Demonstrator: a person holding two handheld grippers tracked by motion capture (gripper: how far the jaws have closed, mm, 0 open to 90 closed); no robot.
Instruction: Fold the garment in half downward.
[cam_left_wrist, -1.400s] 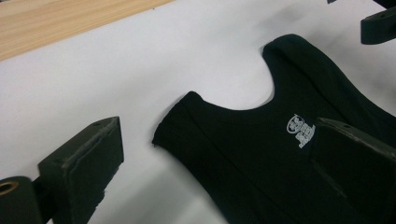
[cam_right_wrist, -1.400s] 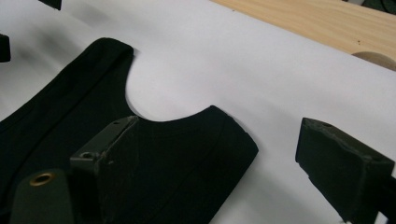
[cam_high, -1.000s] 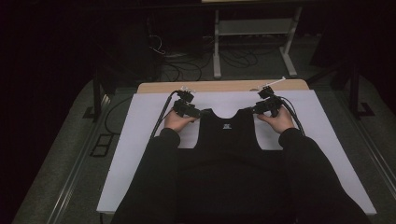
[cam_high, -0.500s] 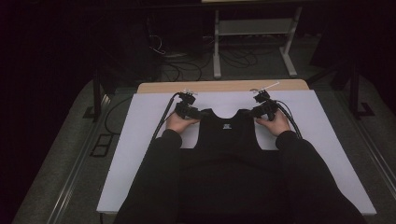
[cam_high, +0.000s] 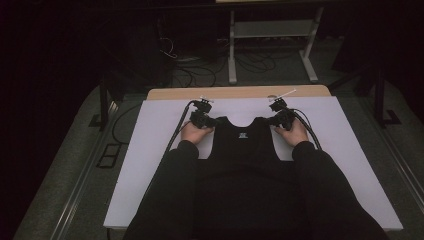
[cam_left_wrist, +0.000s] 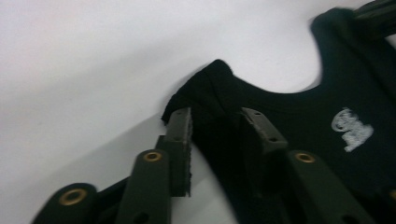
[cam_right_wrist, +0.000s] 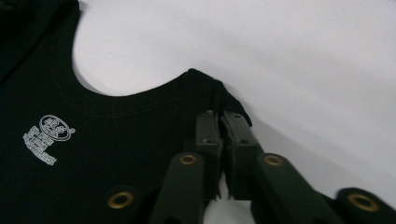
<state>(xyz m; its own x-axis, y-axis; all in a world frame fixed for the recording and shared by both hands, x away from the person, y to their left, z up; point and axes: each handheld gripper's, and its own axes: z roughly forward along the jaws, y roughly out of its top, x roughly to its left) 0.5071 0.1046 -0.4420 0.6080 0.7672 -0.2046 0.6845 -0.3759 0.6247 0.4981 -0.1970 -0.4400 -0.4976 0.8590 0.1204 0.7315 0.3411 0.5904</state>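
Closing both tools on the shoulder straps of the black tank top, which lies flat on the white desk, neck end away from me, hem under my forearms. Both sets of jaws have just been closing. Right tool: jaws pinched nearly together on the tip of the strap, cloth bunched between the pads, so that grip is made. Left tool: jaws narrowed but not home; in the left tool view there is a gap between them, the strap lies in that gap, and neither pad presses it, so it counts as not gripping yet. In the high view my hands sit in much the same spots as a second ago, with the left tool and right tool at the two strap ends. My read: the right side is ready to lift and the left needs a bit more squeeze, or the top would come up lopsided. Room: bare white surface beyond the neckline and wide margins left and right of the top, so there is space to pull it up or spread it. Beyond the white sheet runs a wooden strip, and past that a metal stand and loose cables on the floor, well apart from the work. The tool cables trail back along both forearms and are worth watching on any wide sweep.
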